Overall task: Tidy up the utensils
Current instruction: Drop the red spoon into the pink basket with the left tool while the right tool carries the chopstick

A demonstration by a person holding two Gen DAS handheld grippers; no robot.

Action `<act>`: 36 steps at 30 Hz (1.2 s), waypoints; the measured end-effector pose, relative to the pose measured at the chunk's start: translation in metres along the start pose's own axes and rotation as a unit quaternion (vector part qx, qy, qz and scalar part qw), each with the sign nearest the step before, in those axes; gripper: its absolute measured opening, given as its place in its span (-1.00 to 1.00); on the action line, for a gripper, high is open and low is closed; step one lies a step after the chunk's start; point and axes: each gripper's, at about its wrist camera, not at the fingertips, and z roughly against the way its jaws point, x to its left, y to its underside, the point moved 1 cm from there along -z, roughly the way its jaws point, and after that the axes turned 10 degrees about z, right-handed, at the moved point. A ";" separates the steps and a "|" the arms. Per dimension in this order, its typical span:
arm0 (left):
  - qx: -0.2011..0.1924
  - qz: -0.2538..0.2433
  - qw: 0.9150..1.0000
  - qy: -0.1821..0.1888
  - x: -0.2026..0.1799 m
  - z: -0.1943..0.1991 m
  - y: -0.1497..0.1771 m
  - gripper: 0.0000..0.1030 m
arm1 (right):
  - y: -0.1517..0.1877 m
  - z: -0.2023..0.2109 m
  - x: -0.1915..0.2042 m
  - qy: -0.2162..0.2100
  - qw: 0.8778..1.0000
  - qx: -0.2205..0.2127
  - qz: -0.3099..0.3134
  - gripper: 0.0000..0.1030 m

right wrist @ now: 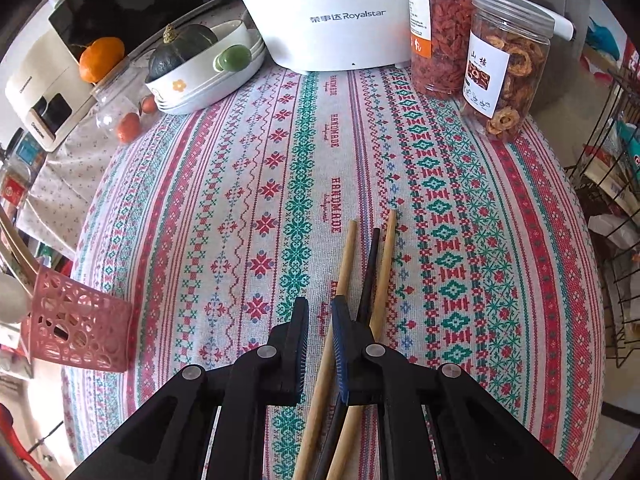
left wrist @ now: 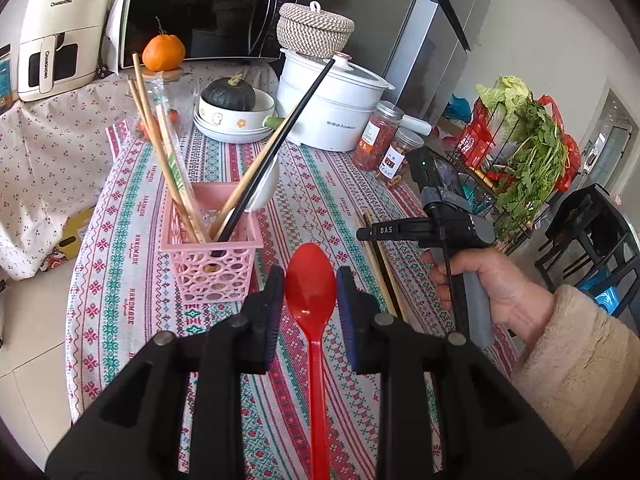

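Observation:
My left gripper [left wrist: 306, 276] is shut on a red plastic spoon [left wrist: 310, 300], its bowl between the pads and its handle running back towards the camera. Just ahead to the left stands a pink perforated basket [left wrist: 212, 252] with several chopsticks and a white spoon [left wrist: 264, 188] in it. My right gripper [right wrist: 320, 304] points down at the patterned tablecloth [right wrist: 260, 200], its jaws narrowed around a wooden chopstick [right wrist: 347, 252]. A black chopstick [right wrist: 372, 264] and a second wooden one [right wrist: 389, 244] lie under its right finger. The basket [right wrist: 80, 332] is far to its left.
A white electric cooker [left wrist: 332, 108], two clear jars [right wrist: 440, 28] of dried food and stacked bowls [left wrist: 224, 128] holding a dark squash line the back of the table. A wire rack [left wrist: 500, 208] with greens stands past the right edge. A hand [left wrist: 492, 280] holds the right gripper.

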 end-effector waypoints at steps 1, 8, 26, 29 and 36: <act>0.000 -0.001 1.000 -0.001 0.000 0.000 0.000 -0.45 | -0.001 -0.001 0.002 0.006 1.000 0.001 0.002 -0.77; -0.003 -0.003 1.000 -0.008 -0.001 0.000 0.002 -0.45 | 0.004 -0.002 0.017 0.052 0.997 0.005 0.055 -0.75; -0.064 0.004 0.998 -0.012 0.004 0.022 -0.018 -0.45 | 0.024 0.097 0.016 -0.040 0.993 -0.100 0.038 -0.87; -0.084 0.009 0.996 -0.014 0.006 0.030 -0.024 -0.45 | 0.028 0.117 0.019 -0.045 0.990 -0.124 0.044 -0.87; -0.184 0.027 0.982 -0.029 0.012 0.055 -0.044 -0.45 | 0.045 0.169 0.040 -0.056 0.978 -0.189 0.073 -0.87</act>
